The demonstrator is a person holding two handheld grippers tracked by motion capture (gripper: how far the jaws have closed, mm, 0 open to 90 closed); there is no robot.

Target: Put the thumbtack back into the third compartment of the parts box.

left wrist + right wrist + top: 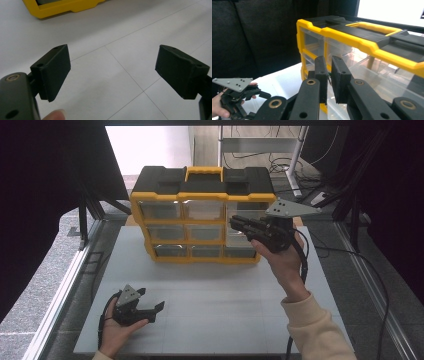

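1. Standing upright at the far middle of the grey tabletop [210, 320]: yellow and black organizer [202, 215], long axis running left to right across the tabletop, clear drawer fronts facing the person, yellow carry handle [203, 171] lying along the top, parallel to that long axis.
2. Showing three rows of three clear drawers inside the yellow frame; contents too blurred to tell.
3. Hovering at the organizer's right-hand column, about level with the middle row: right gripper [239, 224], jaws pointing left toward the drawer fronts, held in the right hand [280, 257].
4. Standing nearly together in the right gripper view: right gripper [329, 75] jaws with a narrow gap left between the pads, seeming to pinch something thin at a drawer front [367, 67]; not possible to tell what, nor whether it is truly gripped.
5. Resting low at the near left of the tabletop, well apart from the organizer: left gripper [152, 309], held in the left hand [117, 330], jaws pointing right.
6. Gaping wide in the left gripper view: left gripper [112, 72] jaws, holding nothing, bare tabletop between them, a corner of the organizer's yellow base [65, 7] at the top edge.
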